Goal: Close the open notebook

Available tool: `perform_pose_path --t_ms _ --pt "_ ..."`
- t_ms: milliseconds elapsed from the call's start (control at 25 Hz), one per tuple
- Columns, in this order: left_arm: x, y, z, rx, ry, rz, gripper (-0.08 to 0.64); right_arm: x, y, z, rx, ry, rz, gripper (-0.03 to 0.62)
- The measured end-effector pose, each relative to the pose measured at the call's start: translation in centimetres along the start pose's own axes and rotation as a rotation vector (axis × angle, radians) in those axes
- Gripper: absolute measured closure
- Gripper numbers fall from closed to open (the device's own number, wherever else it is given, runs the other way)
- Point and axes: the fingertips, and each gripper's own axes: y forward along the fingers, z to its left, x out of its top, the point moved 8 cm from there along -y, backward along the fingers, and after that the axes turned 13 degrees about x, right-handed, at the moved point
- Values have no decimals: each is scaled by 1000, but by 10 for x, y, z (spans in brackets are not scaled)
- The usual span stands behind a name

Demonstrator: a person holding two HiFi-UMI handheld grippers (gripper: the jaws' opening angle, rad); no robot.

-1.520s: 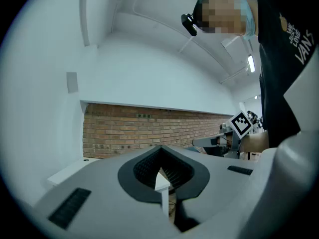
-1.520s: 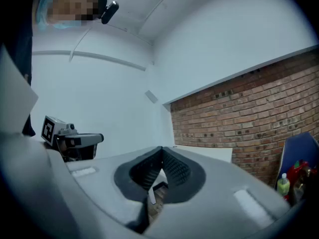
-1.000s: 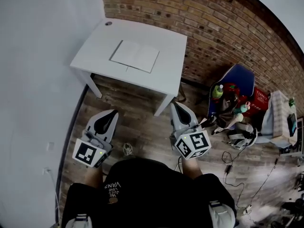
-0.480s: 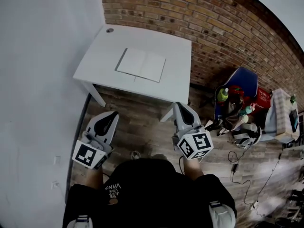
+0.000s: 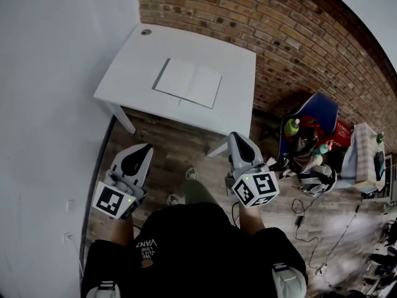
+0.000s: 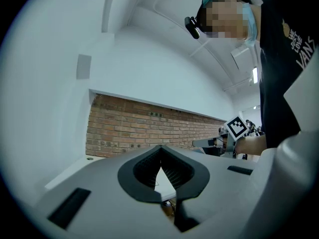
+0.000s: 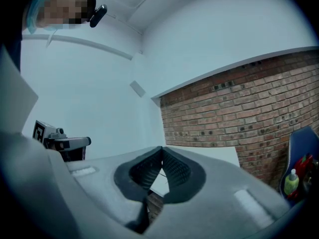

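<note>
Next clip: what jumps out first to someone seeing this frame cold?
An open notebook lies flat on the white table in the corner, against the brick wall. Short of it, the left gripper and right gripper point toward the table, both shut and empty. Clutter surrounds a blue chair at right.

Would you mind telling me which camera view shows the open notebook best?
The head view: from above, the notebook lies open and flat on the white table, both pages showing. The left and right gripper views look level across the tabletop, largely blocked by their own jaws, so the notebook cannot be made out there.
</note>
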Motion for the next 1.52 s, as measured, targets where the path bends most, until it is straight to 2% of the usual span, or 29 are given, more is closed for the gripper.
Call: perform_pose_path --t_ms 160,400,720,920,1240,1520 --pt "3 11 12 41 -11 -4 549 6 24 -12 30 9 -6 594" --pt "7 44 27 70 32 -38 549 15 53 -42 65 13 -8 594" --pt "6 98 22 107 7 2 549 18 81 -92 103 10 4 594" --pt "-1 128 30 148 62 -25 549 20 105 -125 145 8 14 594" --pt "-9 166 30 204 63 -23 549 21 140 -169 212 0 34 595" --pt "-15 191 34 211 57 2 549 18 157 -190 229 3 53 595"
